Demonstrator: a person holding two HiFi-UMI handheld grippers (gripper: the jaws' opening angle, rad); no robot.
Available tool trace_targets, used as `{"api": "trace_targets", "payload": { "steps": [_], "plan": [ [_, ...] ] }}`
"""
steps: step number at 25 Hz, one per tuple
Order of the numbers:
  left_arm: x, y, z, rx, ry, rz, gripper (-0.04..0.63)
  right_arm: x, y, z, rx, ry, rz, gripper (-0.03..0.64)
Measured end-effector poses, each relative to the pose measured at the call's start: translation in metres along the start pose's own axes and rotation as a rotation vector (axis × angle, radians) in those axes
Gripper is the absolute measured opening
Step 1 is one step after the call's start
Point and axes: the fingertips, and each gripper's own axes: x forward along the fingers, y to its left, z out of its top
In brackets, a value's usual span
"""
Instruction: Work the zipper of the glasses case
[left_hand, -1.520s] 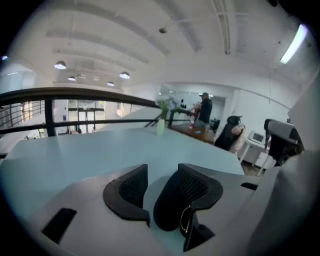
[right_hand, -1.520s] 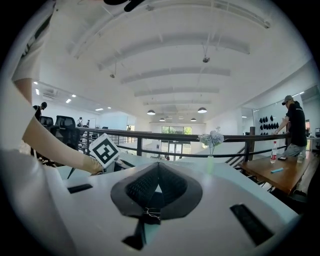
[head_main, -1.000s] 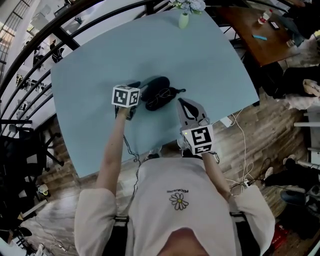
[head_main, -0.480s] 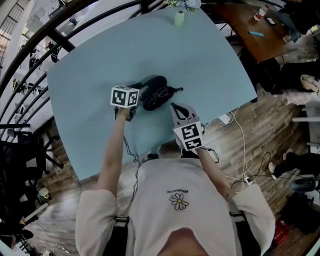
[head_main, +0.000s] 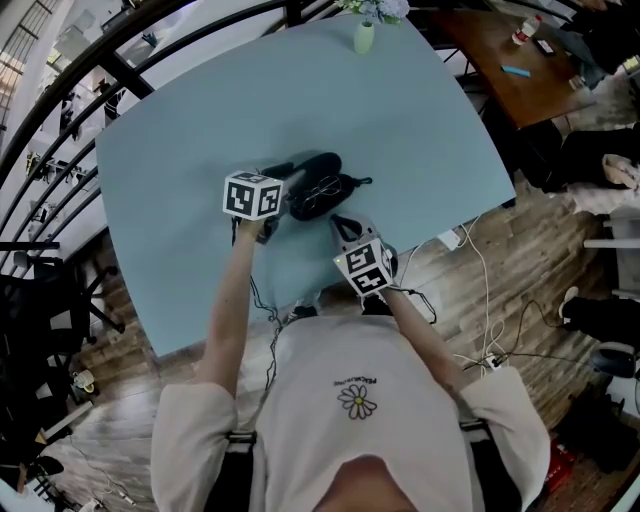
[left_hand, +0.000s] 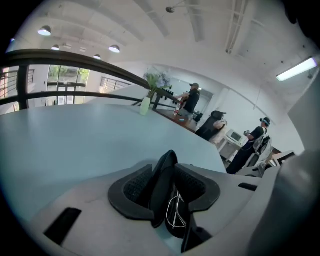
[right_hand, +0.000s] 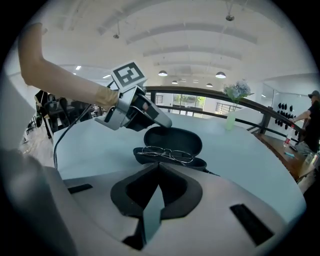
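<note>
Desk: a pale blue top. It carries the glasses case and a small pale green vase at its far edge.
Glasses case: dark and oval, near the middle of the desk in front of the person. It lies open, with its lid raised behind the base.
Glasses: thin wire frames lying across the open base, with the lenses facing up.
Zipper: too small to make out in any view.
Left tool: it reaches in at the left end of the case. In the left gripper view the lid's edge stands upright between the two dark pads. The jaws are closing around the lid and a gap shows on the side towards the glasses, so they do not yet pinch it.
Right tool: it sits just short of the near side of the case and points at it. Its jaws are pressed together at the tips with nothing between them, and it does not touch the case.
Marker cubes: one sits on top of each tool; the left one is beside the case, and the right one is close to the person's chest.
</note>
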Motion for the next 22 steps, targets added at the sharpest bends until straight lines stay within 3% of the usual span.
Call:
{"api": "trace_targets", "payload": {
  "steps": [8, 14, 17, 22],
  "plan": [
    [-0.020, -0.051, -0.004, 0.045, -0.025, -0.095, 0.143, 0.010, 0.003, -0.007, 0.010, 0.026, 0.003, 0.008],
    [-0.022, -0.098, -0.034, 0.036, 0.009, -0.184, 0.140, -0.008, -0.005, -0.007, 0.075, 0.003, -0.014, 0.008],
    [-0.017, -0.109, -0.053, 0.032, 0.046, -0.194, 0.138, -0.025, -0.022, 0.007, 0.107, -0.061, -0.030, 0.008],
    [-0.009, -0.111, -0.071, 0.008, 0.072, -0.177, 0.132, -0.022, -0.055, 0.026, 0.026, -0.116, -0.039, 0.008]
  ]
}}
